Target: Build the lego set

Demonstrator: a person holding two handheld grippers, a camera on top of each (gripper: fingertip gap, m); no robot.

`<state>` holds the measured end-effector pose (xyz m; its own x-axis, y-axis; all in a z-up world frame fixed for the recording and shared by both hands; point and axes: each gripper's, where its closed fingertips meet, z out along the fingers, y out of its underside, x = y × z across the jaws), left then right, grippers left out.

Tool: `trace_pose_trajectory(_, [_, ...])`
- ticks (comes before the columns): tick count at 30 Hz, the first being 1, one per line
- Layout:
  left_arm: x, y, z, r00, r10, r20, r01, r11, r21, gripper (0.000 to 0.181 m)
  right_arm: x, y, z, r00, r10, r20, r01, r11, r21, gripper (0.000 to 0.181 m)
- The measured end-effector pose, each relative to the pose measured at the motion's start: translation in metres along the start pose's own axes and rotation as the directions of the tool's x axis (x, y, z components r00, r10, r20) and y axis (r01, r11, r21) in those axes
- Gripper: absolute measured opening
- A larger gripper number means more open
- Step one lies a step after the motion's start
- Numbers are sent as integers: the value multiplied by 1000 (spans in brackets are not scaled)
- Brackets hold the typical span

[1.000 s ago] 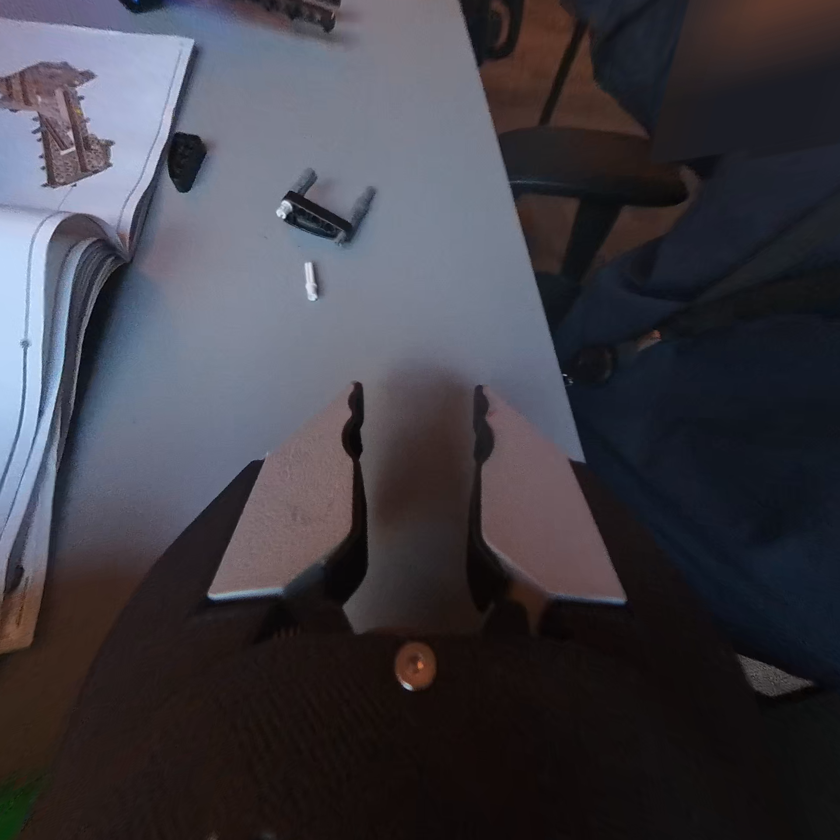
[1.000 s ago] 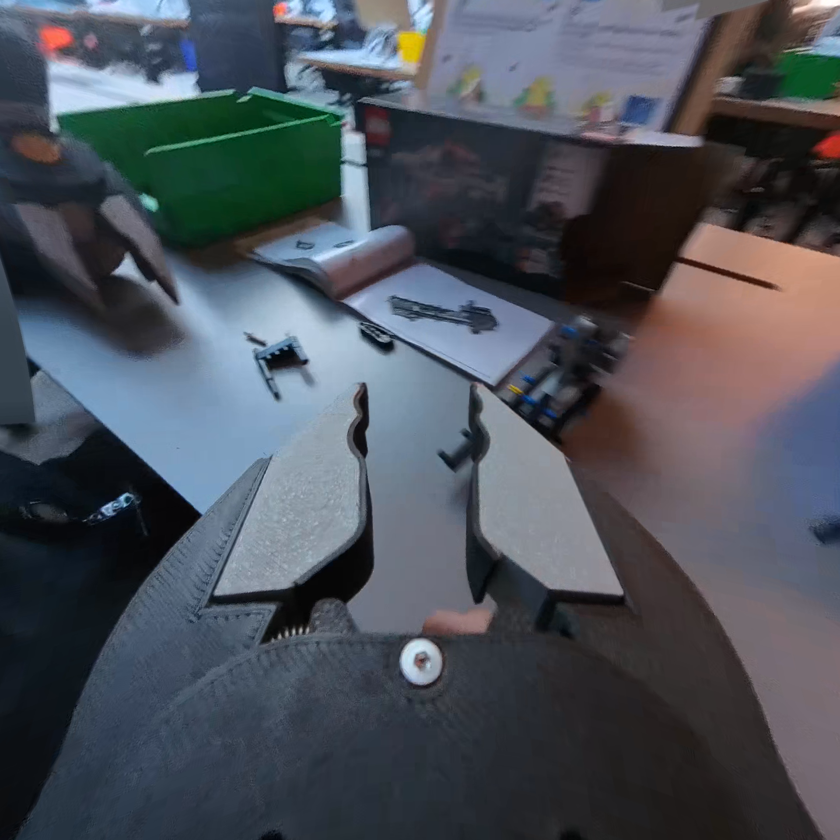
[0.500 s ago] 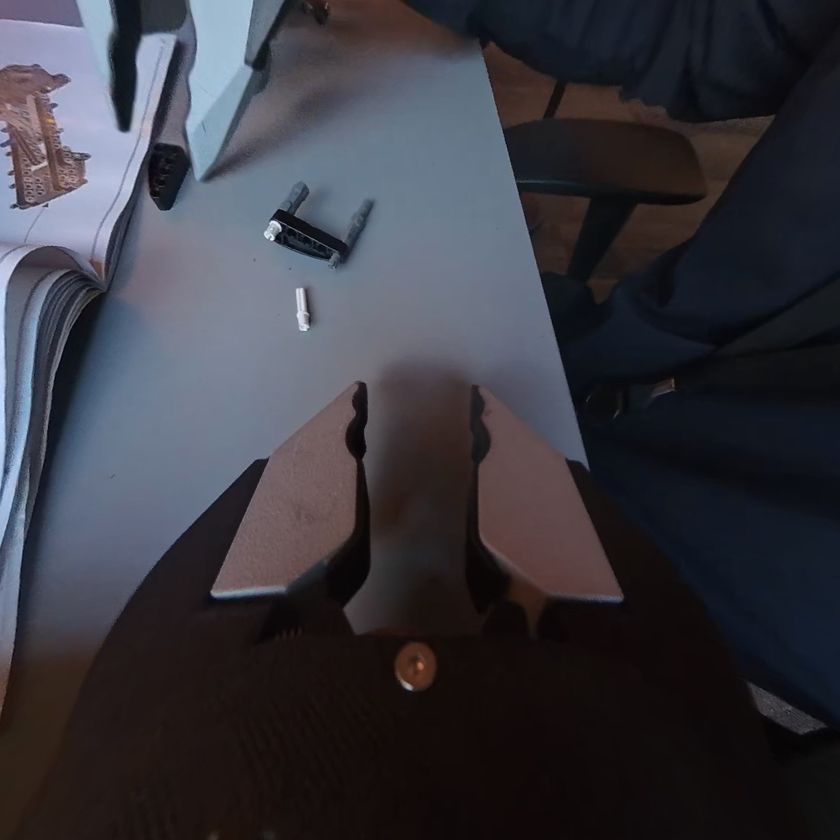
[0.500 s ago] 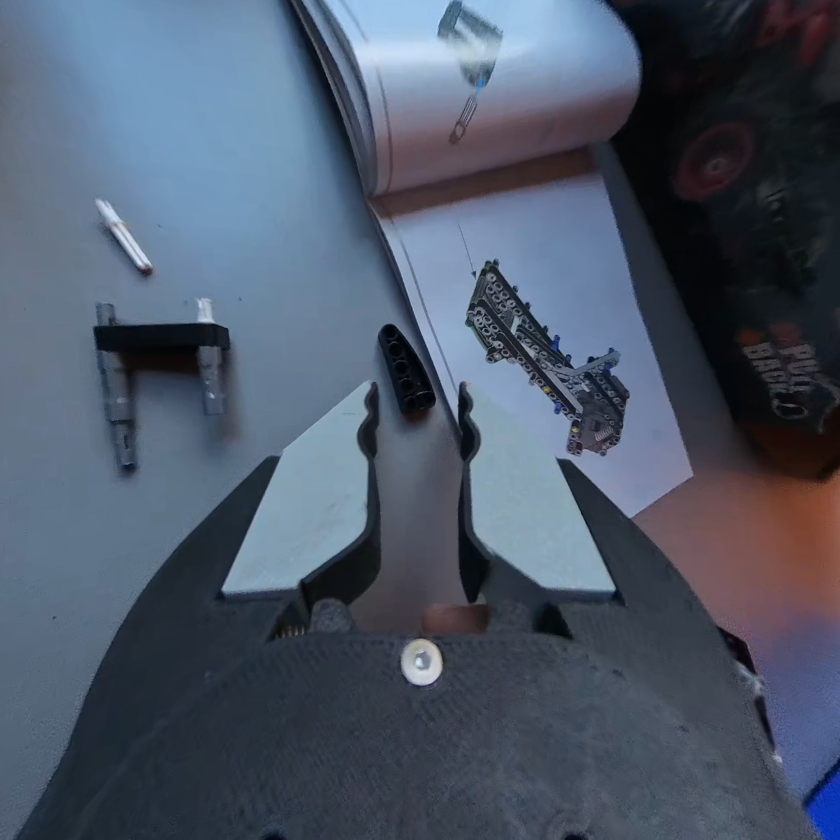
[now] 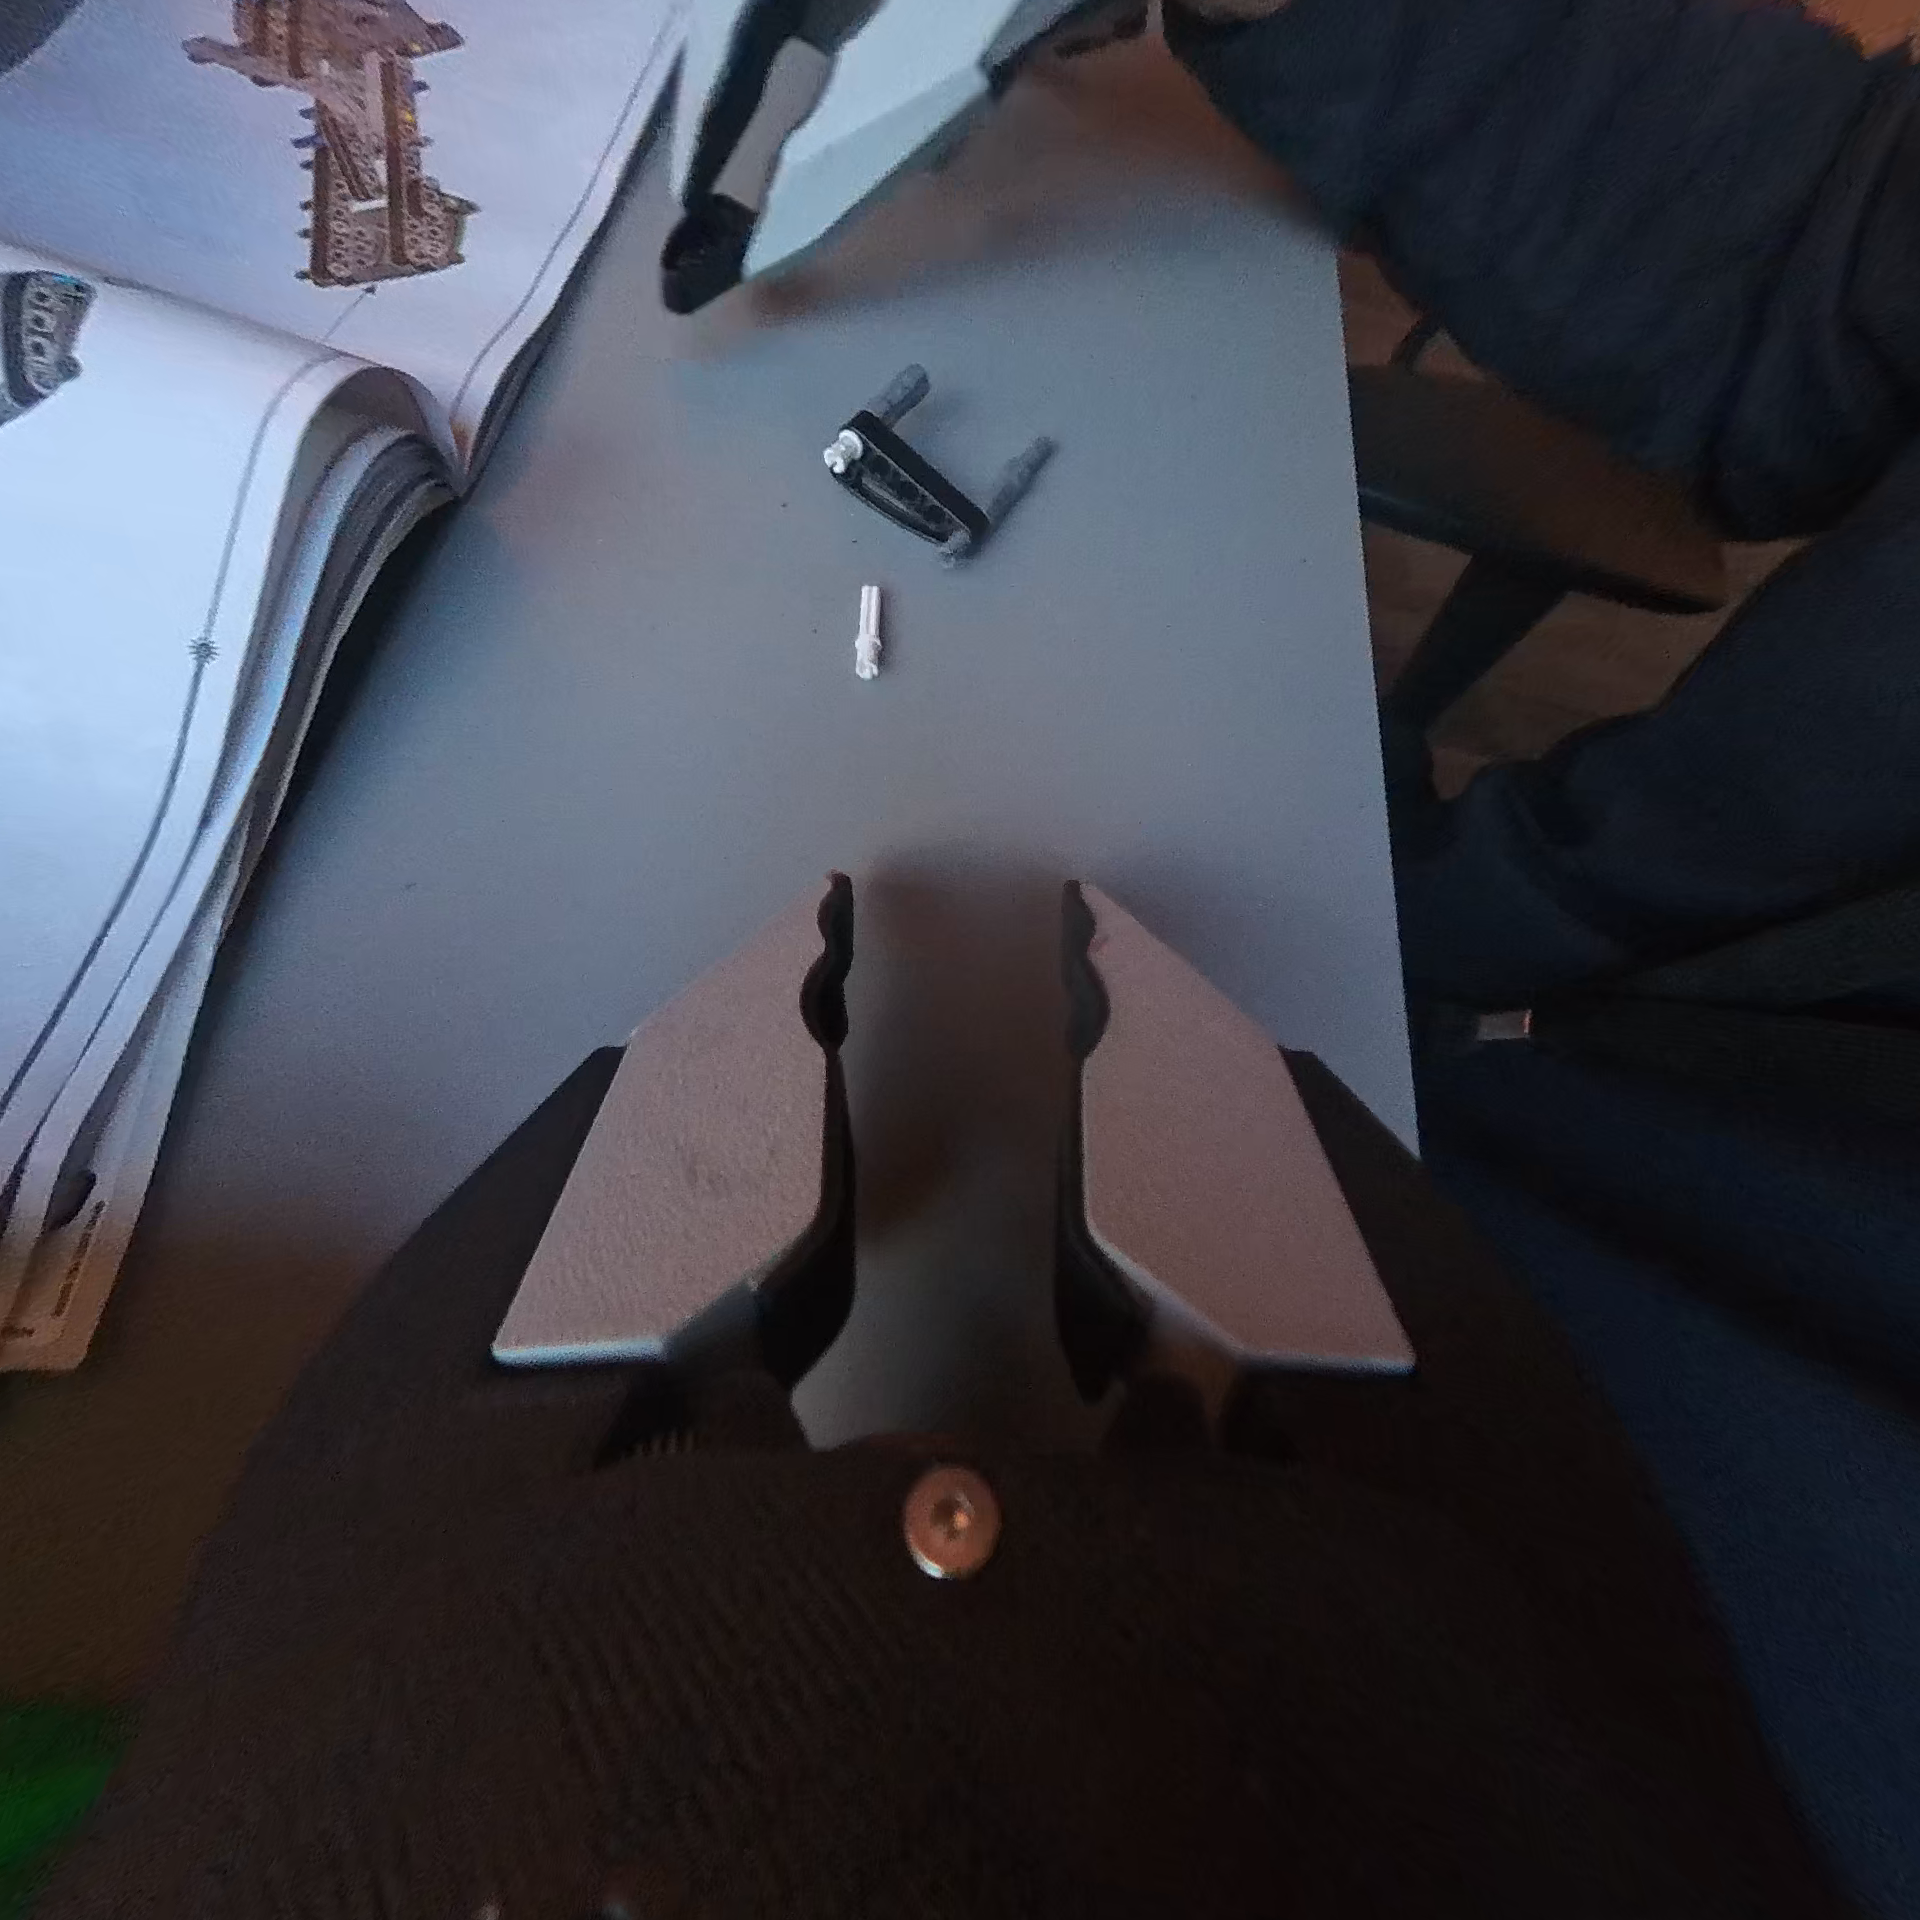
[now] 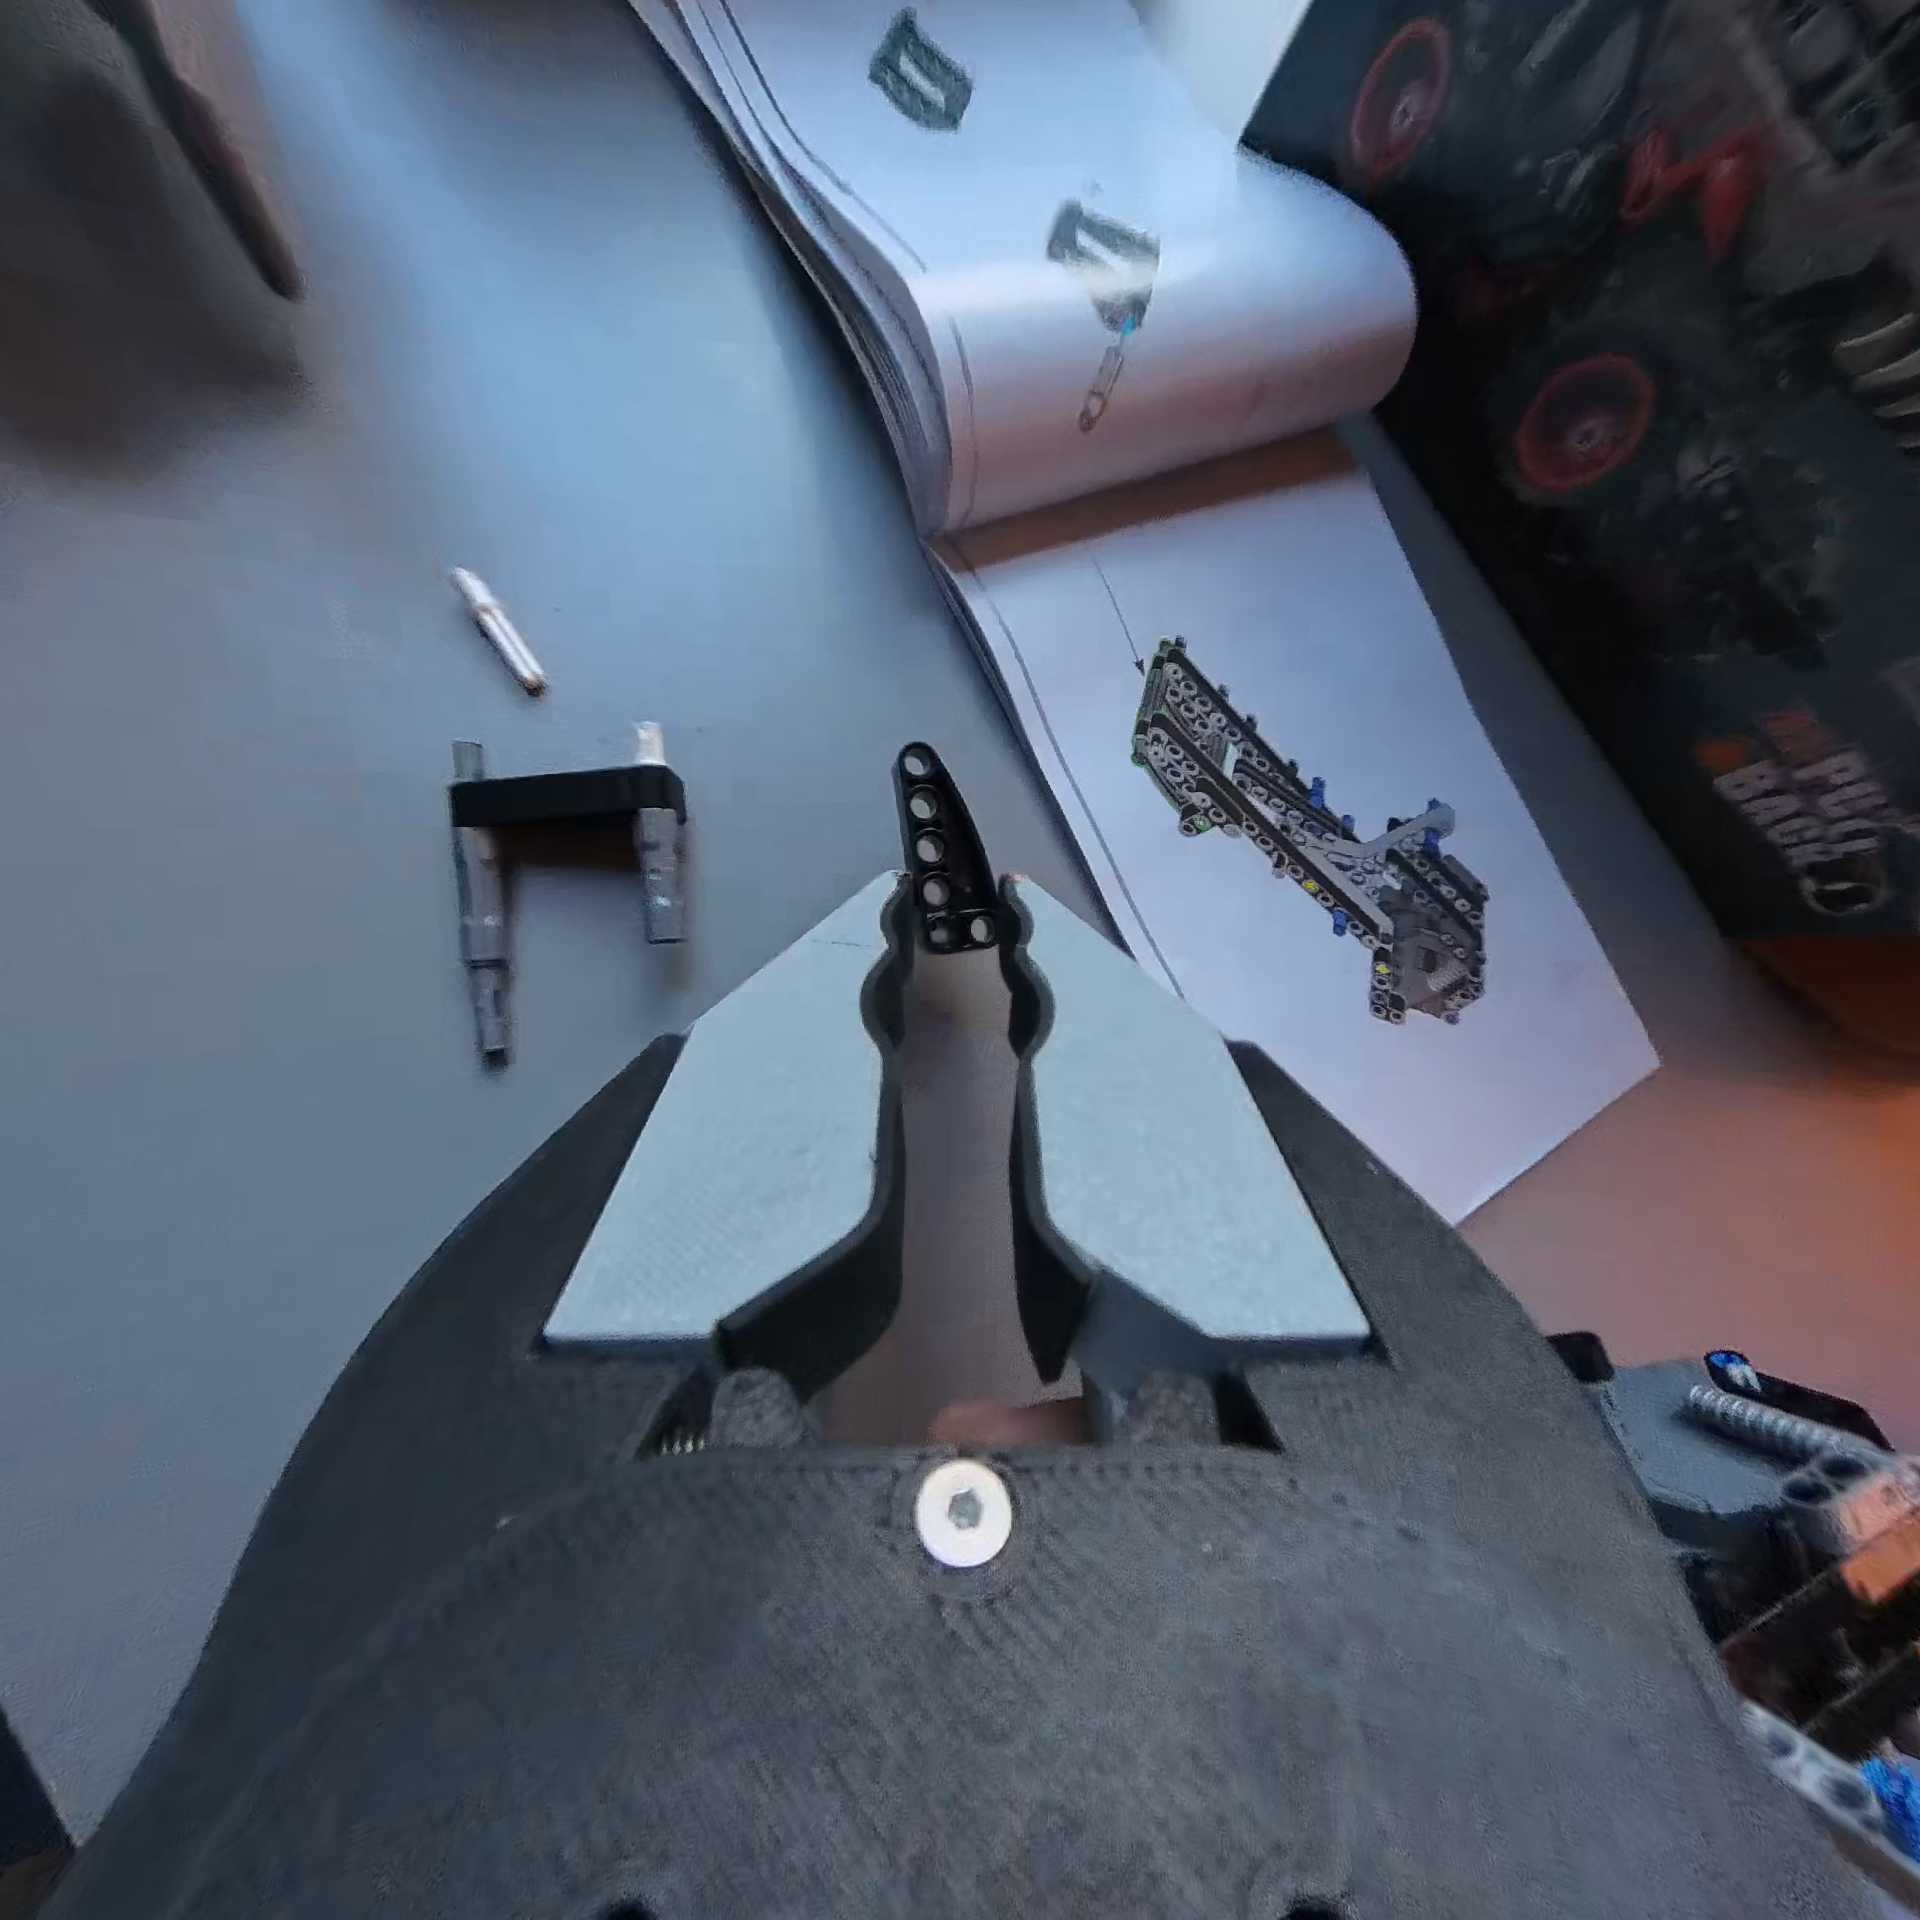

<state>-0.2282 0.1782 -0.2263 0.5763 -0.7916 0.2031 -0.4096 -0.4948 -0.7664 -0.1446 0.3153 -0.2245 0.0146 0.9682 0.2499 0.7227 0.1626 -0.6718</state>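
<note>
My right gripper [image 6: 951, 899] is shut on a black tapered beam with holes [image 6: 940, 842], gripping its wide end just above the grey table [image 6: 644, 436]. It also shows far off in the left wrist view [image 5: 717, 249] with the beam [image 5: 707, 255] at its tips. A black beam on two grey axles [image 6: 566, 831] lies left of it, also in the left wrist view [image 5: 920, 483]. A white pin [image 6: 499, 629] lies beyond, also in the left wrist view [image 5: 868, 631]. My left gripper [image 5: 956, 904] is open and empty, low over the table, short of the pin.
An open instruction booklet [image 6: 1299, 831] lies right of the right gripper, also in the left wrist view [image 5: 208, 520]. The dark set box [image 6: 1662, 416] stands behind it. A partly built model [image 6: 1808, 1496] sits at the lower right. The table edge [image 5: 1371, 727] and a chair [image 5: 1507, 520] are on the right.
My right gripper has closed on the black tapered beam and tipped it up off the table. My left gripper has shifted slightly and stays open.
</note>
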Motion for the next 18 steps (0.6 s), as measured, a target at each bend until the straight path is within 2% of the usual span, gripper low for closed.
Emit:
trace_pose_trajectory(1, [-1,-1,-1,1000,-8,4,8,1000,8,37,-3,-5,-5,1000,-5,-3,6,999,43,12])
trace_pose_trajectory(5, [-8,-8,-3,998,-62,18,61,997,54,35,-14,-21,-23,995,-73,-61,84,977,196,12])
trace_pose_trajectory(8, [-6,-21,-2,995,-101,-15,102,987,120,31,-24,-32,-32,979,-151,-138,185,944,275,13])
trace_pose_trajectory(15, [12,-58,14,978,-157,-139,185,959,214,29,-43,-49,-47,891,-287,-353,390,881,269,12])
trace_pose_trajectory(18, [14,-76,17,967,-186,-176,226,941,250,30,-51,-51,-49,857,-328,-397,444,862,247,12])
